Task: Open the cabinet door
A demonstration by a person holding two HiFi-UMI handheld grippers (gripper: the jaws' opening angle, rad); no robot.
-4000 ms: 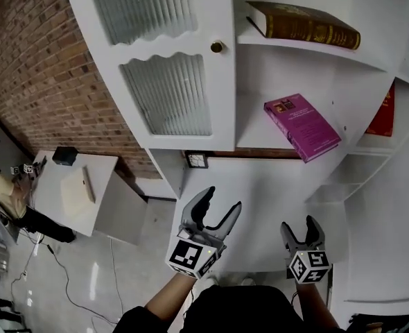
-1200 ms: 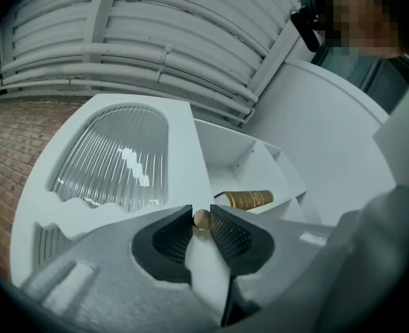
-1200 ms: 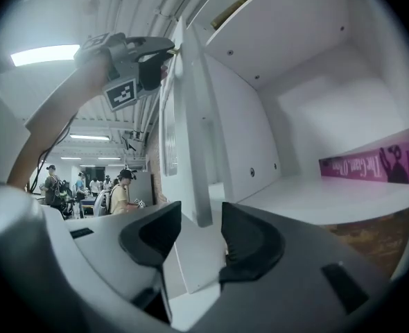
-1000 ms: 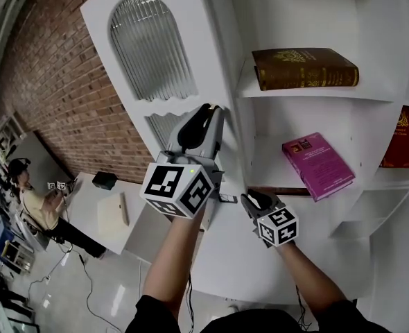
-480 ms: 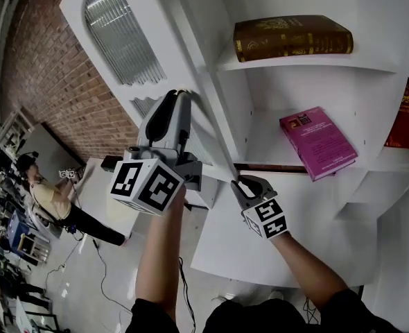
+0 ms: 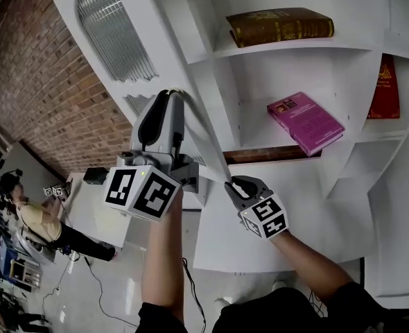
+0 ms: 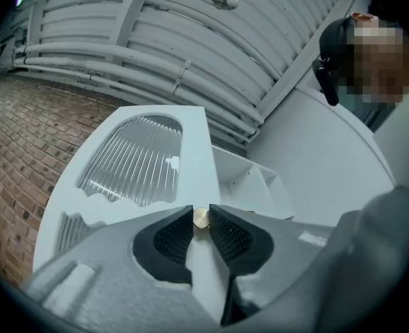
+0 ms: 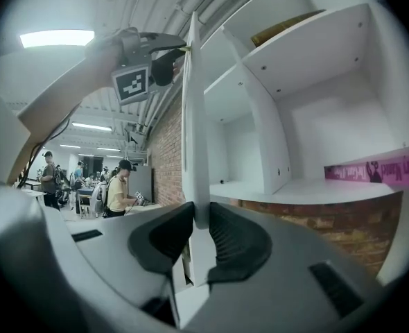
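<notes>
The white cabinet door (image 6: 132,40) with ribbed glass panels stands swung out to the left of the open shelves. My left gripper (image 6: 174,94) is shut on the door's small brass knob (image 7: 201,218), which sits between the two black pads in the left gripper view. Lower down, my right gripper (image 6: 229,184) is shut on the door's thin free edge (image 8: 193,116), near its bottom corner. Its jaws have just been closing, with that edge between them. In the right gripper view the left gripper (image 8: 164,55) shows high up on the same edge.
On the shelves lie a brown book (image 6: 279,26), a magenta book (image 6: 305,122) and a red book (image 6: 381,89). A brick wall (image 6: 45,96) runs behind the door. At lower left a person (image 6: 24,217) sits by a white table (image 6: 93,217).
The door has swung further out to the left, and both grippers have moved left with it. More of the shelf interior shows.
</notes>
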